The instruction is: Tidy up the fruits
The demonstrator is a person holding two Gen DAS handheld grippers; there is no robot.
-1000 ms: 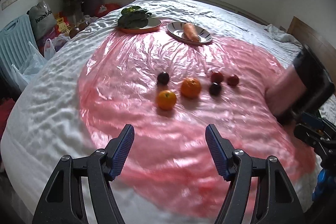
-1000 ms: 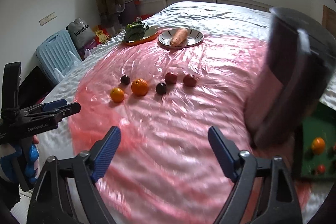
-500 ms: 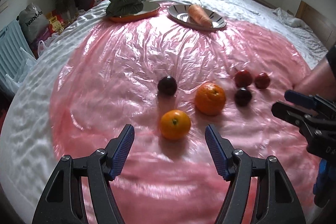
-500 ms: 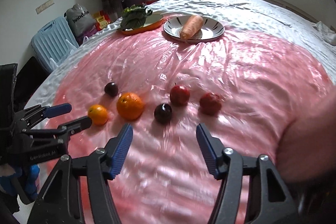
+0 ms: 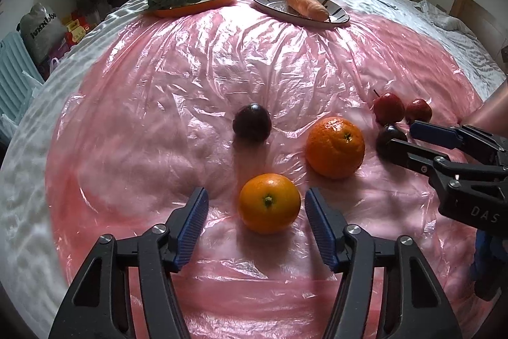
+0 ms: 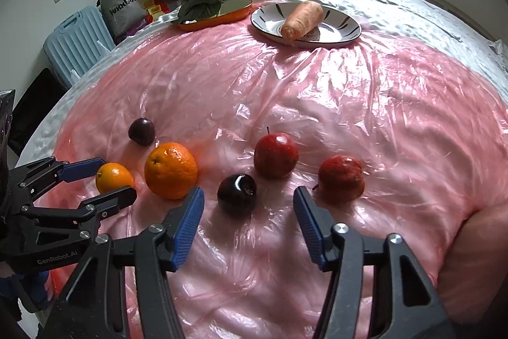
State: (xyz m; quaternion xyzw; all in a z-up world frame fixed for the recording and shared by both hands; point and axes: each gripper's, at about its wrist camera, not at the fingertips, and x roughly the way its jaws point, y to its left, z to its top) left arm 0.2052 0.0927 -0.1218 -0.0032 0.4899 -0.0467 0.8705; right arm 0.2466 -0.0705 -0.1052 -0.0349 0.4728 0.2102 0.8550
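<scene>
A small orange (image 5: 269, 203) lies on the pink plastic sheet (image 5: 190, 84) between the fingers of my left gripper (image 5: 256, 205). Its jaws are closing, with a thin gap still showing on each side. My right gripper (image 6: 248, 202) is closing too, around a dark plum (image 6: 236, 192) that its pads do not touch. Between these two fruits sits a large orange (image 6: 170, 170). Two red apples (image 6: 275, 154) (image 6: 341, 181) rest just beyond the plum, and a second dark plum (image 6: 142, 132) lies farther off on the left.
At the far end of the sheet stand a striped plate (image 6: 343, 34) with a carrot (image 6: 301, 19) and an orange tray (image 6: 235, 13) with leafy greens (image 6: 200, 2). A blue suitcase (image 6: 77, 40) and bags stand beside the bed. A bare forearm (image 6: 476, 243) is at the right.
Both grippers have come down and forward to the row of fruit. The small orange now sits between the left fingers, the dark plum between the right ones. Both pairs of jaws have narrowed.
</scene>
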